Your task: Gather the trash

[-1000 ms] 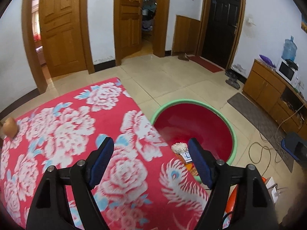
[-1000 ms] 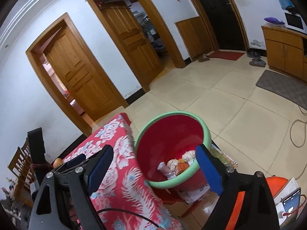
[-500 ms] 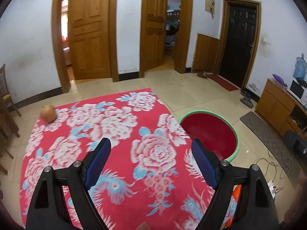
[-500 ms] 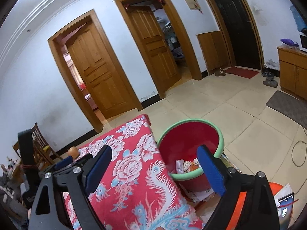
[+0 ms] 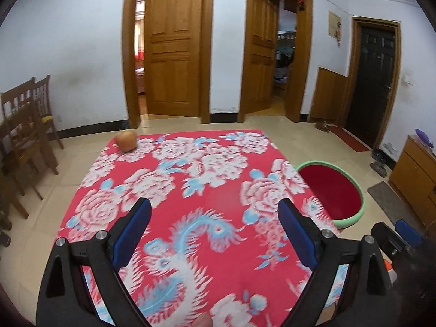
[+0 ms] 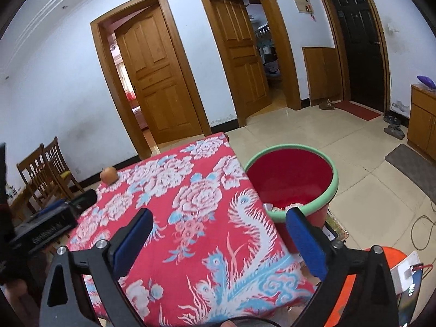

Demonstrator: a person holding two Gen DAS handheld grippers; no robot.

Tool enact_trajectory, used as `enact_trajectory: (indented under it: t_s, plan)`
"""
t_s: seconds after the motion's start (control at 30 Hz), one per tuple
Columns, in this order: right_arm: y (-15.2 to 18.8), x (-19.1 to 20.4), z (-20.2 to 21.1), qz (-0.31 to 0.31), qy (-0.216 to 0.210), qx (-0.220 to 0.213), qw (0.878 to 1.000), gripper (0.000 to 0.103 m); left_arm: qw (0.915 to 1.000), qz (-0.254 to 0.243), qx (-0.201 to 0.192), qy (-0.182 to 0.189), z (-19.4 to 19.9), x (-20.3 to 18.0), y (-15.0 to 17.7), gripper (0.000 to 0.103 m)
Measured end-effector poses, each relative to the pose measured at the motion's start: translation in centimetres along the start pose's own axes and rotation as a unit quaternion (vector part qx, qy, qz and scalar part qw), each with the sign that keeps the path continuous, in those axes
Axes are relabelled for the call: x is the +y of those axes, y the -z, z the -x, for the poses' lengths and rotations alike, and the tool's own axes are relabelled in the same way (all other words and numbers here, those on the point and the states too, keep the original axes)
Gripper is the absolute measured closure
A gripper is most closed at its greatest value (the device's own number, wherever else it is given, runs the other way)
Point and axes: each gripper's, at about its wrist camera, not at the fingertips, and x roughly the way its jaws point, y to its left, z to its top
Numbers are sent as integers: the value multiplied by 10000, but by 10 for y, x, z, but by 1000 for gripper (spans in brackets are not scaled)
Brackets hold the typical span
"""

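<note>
Fingers of both our left gripper (image 5: 214,227) and right gripper (image 6: 218,238) have just been opening, empty; we've swung from the green-rimmed red plastic bucket (image 6: 293,175) toward the desk's orange round fruit (image 5: 126,141).

Pale blue-white walls (image 5: 68,41), two open wooden doors (image 5: 174,62) in arched frames, a dark door (image 5: 377,81) at right. Glossy beige floor tiles (image 6: 313,128), wooden chairs (image 5: 24,125) at left, a low wooden cabinet (image 6: 422,120) by the right wall.
</note>
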Motion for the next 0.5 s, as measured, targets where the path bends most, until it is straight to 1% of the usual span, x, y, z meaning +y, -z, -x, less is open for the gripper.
enact_trajectory:
  t_s: [0.1,0.23,0.5]
  plan:
    - [8,6,-3,19,-94,54,9999,3,9999,59,24,-105,2,7,8,10]
    - [13,13,-6,107,-88,91,9999,3,9998,93,90,-142,3,13,16,10]
    - [17,17,-10,131,-127,214,9996,3,9997,174,120,-145,0,15,19,10]
